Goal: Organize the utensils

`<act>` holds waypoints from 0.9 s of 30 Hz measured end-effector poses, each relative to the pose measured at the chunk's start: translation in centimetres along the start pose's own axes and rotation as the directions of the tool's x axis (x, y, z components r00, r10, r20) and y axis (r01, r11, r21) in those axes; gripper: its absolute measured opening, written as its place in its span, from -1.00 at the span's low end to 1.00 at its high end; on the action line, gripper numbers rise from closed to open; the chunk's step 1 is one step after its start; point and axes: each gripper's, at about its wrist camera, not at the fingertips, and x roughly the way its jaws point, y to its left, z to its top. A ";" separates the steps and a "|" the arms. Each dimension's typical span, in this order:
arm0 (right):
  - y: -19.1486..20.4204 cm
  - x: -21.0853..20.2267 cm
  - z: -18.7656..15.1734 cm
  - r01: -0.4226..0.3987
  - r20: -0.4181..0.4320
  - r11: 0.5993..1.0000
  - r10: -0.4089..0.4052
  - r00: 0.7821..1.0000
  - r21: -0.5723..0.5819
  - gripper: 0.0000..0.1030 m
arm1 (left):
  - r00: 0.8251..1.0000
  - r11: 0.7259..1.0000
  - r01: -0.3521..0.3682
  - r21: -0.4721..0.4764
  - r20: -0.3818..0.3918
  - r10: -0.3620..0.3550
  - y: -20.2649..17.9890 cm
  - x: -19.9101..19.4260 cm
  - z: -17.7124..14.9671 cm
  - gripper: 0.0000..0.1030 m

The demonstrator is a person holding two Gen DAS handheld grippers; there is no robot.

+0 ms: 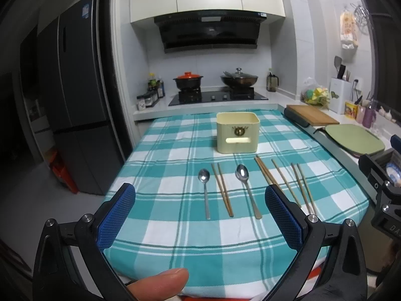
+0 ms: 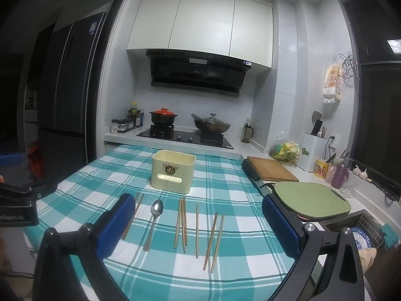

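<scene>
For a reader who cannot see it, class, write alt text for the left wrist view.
Two spoons and several chopsticks lie on a teal checked tablecloth before a cream holder. The open left claw hovers in front, empty.

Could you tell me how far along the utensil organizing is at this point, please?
Nothing looks done yet: the cream container appears empty. Nothing is in hand either; the left gripper and right gripper hover open above the checked tablecloth. Everything is left: two spoons and the chopsticks lie in a row in front of the container.
</scene>
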 end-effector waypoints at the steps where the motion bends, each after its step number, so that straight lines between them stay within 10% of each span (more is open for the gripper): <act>1: -0.1 -0.1 0.0 0.002 0.004 1.000 -0.002 1.000 0.001 1.00 | 1.000 1.000 0.000 -0.001 -0.001 0.000 0.0 0.0 0.1 0.99; 27: 0.0 0.6 -0.4 0.005 -0.013 1.000 -0.005 1.000 -0.002 1.00 | 1.000 1.000 -0.004 0.024 -0.010 0.005 -0.8 0.4 -0.1 0.99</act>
